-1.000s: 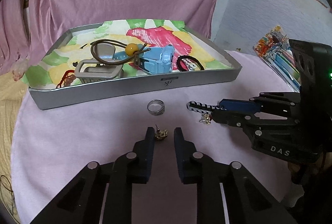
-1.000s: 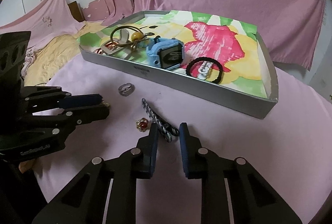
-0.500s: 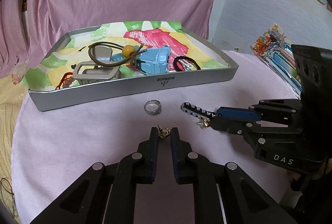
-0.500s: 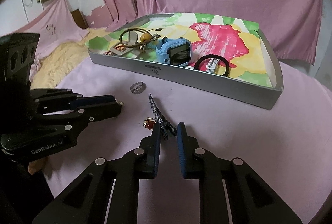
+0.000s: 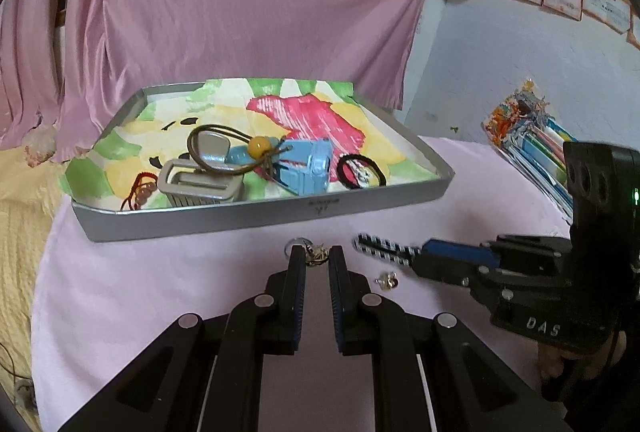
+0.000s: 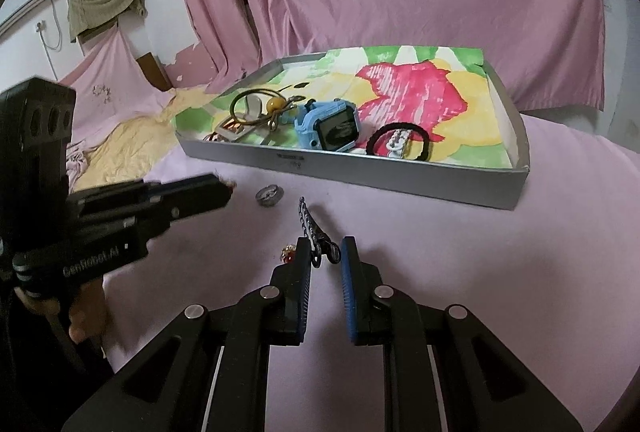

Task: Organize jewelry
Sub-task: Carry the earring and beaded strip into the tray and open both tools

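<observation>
Left tongs (image 5: 317, 259) around earring (image 5: 316, 256), watch (image 5: 310, 170) in tray (image 5: 256, 217)

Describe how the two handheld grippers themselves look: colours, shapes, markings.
Both are matte black with angular linkage arms, silver round pivot pins, and long flat fingers lined with ribbed blue pads. The left gripper has white "GenRobot.AI" lettering on its side, readable in the right wrist view. The right gripper carries "DAS" lettering, a boxy black housing with three round holes, and a small green light.

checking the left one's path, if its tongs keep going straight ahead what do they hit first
The small gold earring, already between the tips of the left tongs. Just beyond lies the silver ring, then probably the tray's front wall.
</observation>
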The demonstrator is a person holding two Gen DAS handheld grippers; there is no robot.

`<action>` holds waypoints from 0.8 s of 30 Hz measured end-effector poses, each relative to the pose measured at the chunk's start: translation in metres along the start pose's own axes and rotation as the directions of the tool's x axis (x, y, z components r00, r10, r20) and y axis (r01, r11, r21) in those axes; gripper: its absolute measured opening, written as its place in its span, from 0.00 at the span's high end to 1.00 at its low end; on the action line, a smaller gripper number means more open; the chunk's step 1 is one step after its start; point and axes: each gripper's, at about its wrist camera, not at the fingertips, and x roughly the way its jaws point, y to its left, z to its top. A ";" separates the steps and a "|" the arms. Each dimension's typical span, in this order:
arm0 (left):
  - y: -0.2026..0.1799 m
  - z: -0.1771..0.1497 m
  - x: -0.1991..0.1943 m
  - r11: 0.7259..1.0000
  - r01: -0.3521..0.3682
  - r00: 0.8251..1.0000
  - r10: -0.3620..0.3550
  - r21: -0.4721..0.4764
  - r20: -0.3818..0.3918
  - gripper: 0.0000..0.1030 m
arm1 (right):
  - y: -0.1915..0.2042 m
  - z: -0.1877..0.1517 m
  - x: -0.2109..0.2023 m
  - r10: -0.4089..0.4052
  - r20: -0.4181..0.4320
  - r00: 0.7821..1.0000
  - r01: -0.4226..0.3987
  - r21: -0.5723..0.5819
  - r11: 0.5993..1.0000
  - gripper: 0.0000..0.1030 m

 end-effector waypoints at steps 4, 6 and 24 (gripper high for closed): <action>0.000 0.002 0.001 1.000 0.000 1.000 0.000 -0.003 0.006 0.89 | -0.001 0.000 -0.006 0.010 0.024 1.000 -0.011 0.013 1.000 0.87; 0.000 0.003 0.000 1.000 0.006 1.000 -0.006 -0.004 0.015 0.89 | -0.002 0.002 -0.011 0.018 0.051 0.999 -0.019 0.020 1.000 0.87; 0.007 0.047 0.024 0.999 -0.035 0.999 0.037 -0.032 0.036 0.89 | -0.032 0.043 -0.009 -0.102 0.173 0.980 0.083 0.113 0.990 0.87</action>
